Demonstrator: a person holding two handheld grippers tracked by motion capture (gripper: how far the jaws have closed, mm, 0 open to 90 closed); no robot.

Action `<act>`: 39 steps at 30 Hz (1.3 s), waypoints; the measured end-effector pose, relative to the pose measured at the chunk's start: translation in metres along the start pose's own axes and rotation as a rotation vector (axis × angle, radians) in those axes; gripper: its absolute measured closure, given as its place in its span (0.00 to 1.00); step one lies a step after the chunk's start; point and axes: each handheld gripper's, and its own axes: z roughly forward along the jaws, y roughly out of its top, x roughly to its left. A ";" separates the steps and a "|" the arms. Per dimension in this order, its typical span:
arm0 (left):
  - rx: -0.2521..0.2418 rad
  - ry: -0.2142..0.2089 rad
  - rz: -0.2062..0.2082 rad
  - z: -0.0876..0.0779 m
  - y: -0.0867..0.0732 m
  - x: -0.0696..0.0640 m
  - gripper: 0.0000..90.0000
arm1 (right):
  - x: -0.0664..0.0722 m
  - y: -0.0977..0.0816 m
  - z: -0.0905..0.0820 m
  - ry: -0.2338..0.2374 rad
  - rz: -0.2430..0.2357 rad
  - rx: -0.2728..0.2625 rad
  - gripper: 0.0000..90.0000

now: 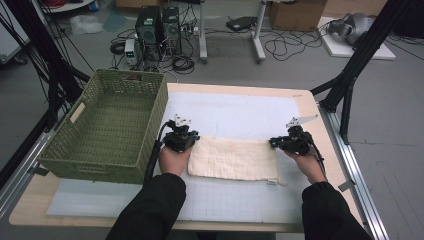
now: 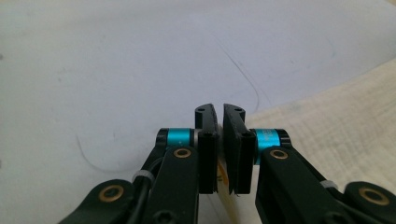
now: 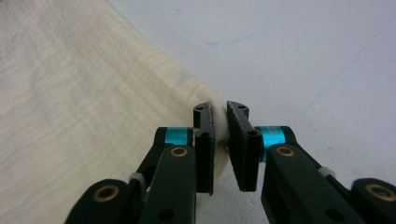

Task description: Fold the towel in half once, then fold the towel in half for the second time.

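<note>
A cream towel (image 1: 232, 157) lies folded into a long strip on the white gridded mat (image 1: 240, 112). My left gripper (image 1: 195, 137) is at its far left corner, and in the left gripper view the gripper (image 2: 220, 114) is shut with a thin edge of the towel (image 2: 336, 121) pinched low between the pads. My right gripper (image 1: 273, 143) is at the far right corner. In the right gripper view that gripper (image 3: 219, 112) is closed on the rounded folded edge of the towel (image 3: 84, 93). A hand in a black sleeve holds each gripper.
A green woven basket (image 1: 100, 160) stands on the left of the table, right beside my left hand. The wooden table edge (image 1: 307, 107) runs close behind my right gripper. Black frame struts (image 1: 350, 75) rise at the right.
</note>
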 end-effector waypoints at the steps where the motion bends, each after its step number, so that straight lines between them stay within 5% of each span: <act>1: 0.008 0.001 -0.005 0.002 -0.001 0.001 0.87 | -0.002 -0.002 0.001 0.004 0.013 0.006 0.82; 6: 0.045 -0.018 -0.055 0.007 -0.003 0.006 0.65 | -0.007 -0.006 0.003 0.006 0.053 -0.010 0.64; 17: 0.032 -0.041 -0.021 0.006 0.011 0.004 0.65 | -0.006 0.002 0.007 0.028 0.070 -0.003 0.49; 22: 0.067 -0.041 -0.014 0.009 0.007 0.010 0.67 | -0.010 0.010 -0.002 0.011 0.070 -0.036 0.48; 34: 0.110 0.000 -0.018 0.017 0.003 0.013 0.60 | -0.011 -0.003 0.015 0.000 0.052 0.029 0.50; 37: 0.133 -0.028 -0.009 0.021 0.001 0.012 0.68 | -0.011 -0.003 0.016 -0.010 0.034 0.039 0.57; 39: 0.146 -0.030 0.036 0.024 -0.002 0.006 0.77 | -0.010 -0.003 0.016 -0.004 0.033 0.041 0.65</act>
